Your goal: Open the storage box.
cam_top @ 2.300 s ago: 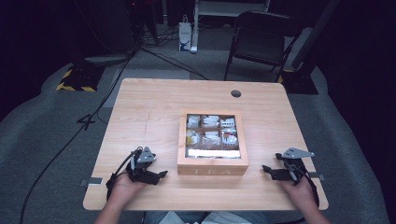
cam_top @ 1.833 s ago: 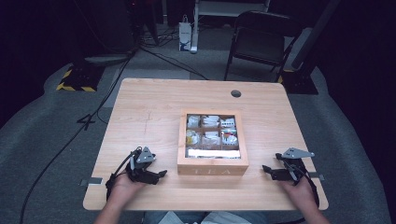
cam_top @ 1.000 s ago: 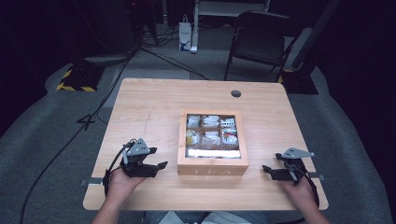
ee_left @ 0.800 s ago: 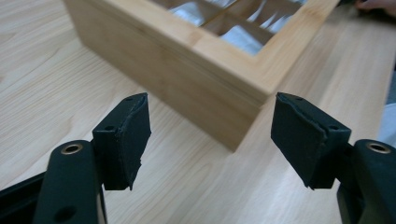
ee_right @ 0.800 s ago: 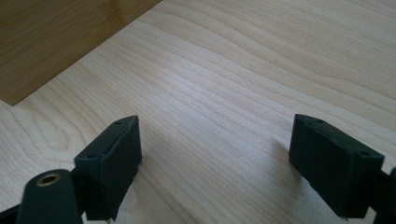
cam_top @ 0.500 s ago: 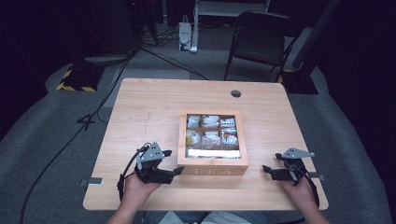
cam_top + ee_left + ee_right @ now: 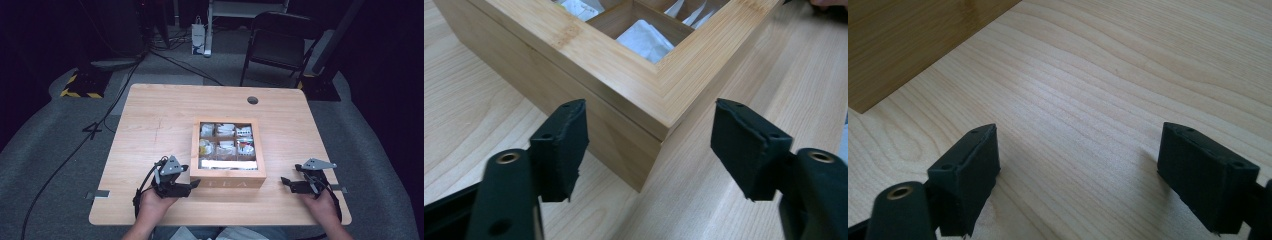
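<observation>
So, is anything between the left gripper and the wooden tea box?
Nothing visible. The left gripper faces the near left corner of the tea box, its fingers open and just short of it, with bare table between.

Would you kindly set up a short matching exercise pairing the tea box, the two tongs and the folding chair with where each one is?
Things:
1. tea box
2. left tongs
3. right tongs
4. folding chair

Places:
A. on the floor beyond the table's far edge
B. open, at the box's near left corner
C. middle of the table, lid open
D. open over bare wood, apart from the box's right side

Pairs: 1-C, 2-B, 3-D, 4-A
</observation>
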`<state>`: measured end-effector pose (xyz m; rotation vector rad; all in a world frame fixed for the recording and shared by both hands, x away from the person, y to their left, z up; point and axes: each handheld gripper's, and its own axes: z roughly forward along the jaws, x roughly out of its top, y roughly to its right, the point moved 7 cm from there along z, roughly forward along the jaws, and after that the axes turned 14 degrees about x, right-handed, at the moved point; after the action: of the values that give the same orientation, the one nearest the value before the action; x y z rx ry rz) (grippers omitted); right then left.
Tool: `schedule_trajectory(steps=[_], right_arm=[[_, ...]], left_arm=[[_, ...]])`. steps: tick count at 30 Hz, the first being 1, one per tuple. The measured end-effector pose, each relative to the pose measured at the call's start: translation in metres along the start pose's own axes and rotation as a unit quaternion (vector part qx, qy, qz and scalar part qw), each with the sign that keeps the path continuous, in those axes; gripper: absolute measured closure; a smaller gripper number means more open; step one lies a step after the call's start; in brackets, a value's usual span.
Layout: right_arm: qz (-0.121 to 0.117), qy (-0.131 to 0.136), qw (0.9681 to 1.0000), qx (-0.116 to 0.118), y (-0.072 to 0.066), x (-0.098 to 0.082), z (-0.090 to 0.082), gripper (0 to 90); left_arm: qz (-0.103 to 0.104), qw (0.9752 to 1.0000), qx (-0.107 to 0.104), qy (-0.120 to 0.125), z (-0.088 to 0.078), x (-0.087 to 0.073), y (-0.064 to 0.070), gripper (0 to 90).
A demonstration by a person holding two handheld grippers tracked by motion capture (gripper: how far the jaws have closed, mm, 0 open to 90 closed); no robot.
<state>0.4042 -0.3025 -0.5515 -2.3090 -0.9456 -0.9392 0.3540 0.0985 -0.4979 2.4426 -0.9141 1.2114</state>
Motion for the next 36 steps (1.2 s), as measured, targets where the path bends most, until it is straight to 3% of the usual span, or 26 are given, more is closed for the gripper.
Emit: schedule_trajectory(steps=[6, 14, 16, 22, 36], right_arm=[[0.000, 0.000, 1.0000, 0.000, 0.000, 0.000, 0.000, 17.1], [0.000, 0.000, 1.0000, 0.000, 0.000, 0.000, 0.000, 17.1], [0.000, 0.000, 1.0000, 0.000, 0.000, 0.000, 0.000, 17.1], [0.000, 0.000, 1.0000, 0.000, 0.000, 0.000, 0.000, 17.1], [0.000, 0.000, 1.0000, 0.000, 0.000, 0.000, 0.000, 17.1]], left_arm=[[0.011, 0.9999, 0.005, 0.001, -0.002, -0.001, 0.001, 50.0], [0.020, 0.9997, 0.010, -0.001, -0.006, -0.003, 0.001, 58.3], [0.034, 0.9993, 0.014, -0.004, -0.007, -0.004, 0.001, 60.6], [0.045, 0.9987, 0.024, -0.004, -0.009, -0.005, 0.002, 64.9], [0.044, 0.9990, 0.012, 0.000, -0.017, -0.005, 0.000, 84.3]])
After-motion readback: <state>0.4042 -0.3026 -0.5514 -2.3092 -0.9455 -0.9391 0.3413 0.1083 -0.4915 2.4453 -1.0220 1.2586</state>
